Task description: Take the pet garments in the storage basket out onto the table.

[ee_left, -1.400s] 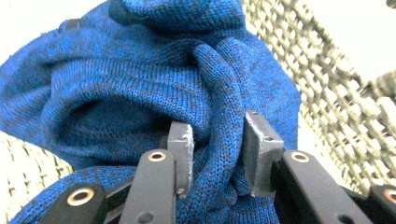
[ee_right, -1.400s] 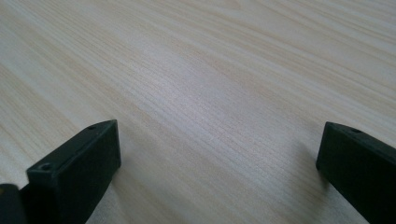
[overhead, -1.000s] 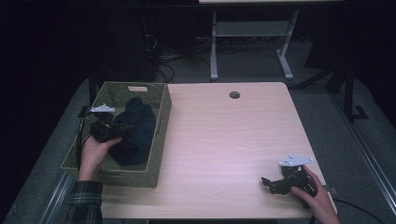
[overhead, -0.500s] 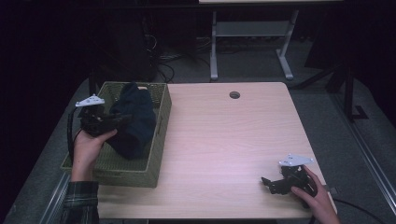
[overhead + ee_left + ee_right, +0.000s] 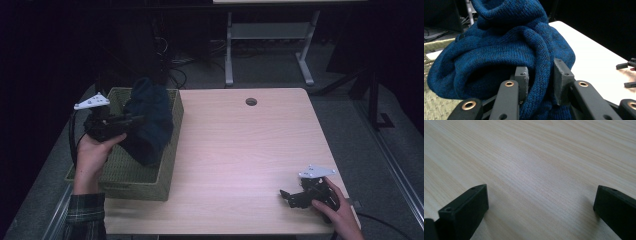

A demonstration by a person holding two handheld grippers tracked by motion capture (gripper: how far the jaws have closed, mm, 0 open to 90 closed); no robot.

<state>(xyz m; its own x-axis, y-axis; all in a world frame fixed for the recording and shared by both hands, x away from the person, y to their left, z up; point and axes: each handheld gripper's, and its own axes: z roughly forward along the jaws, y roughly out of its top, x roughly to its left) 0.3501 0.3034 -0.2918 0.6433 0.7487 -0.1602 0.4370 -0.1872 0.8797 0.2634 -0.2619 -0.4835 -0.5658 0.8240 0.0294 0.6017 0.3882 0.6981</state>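
A dark blue knitted garment [image 5: 149, 120] hangs bunched above the green woven basket [image 5: 131, 182] at the table's left side. My left gripper [image 5: 131, 120] is shut on a fold of the blue knit [image 5: 506, 50], which bulges between and over the two pads [image 5: 522, 77]. My right gripper [image 5: 286, 196] rests low on the table near the front right corner, jaws wide open with bare wood [image 5: 536, 170] between its fingertips [image 5: 466, 207].
The light wooden table [image 5: 240, 150] has a round cable hole [image 5: 251, 101] at the back. Behind the table stand a white desk frame [image 5: 265, 35] and cables on the dark floor. The right gripper's jaw tips [image 5: 626, 75] show far off in the left gripper view.
My left gripper has lifted the blue garment up out of the basket and drawn back toward the left. The right gripper has stayed in place.
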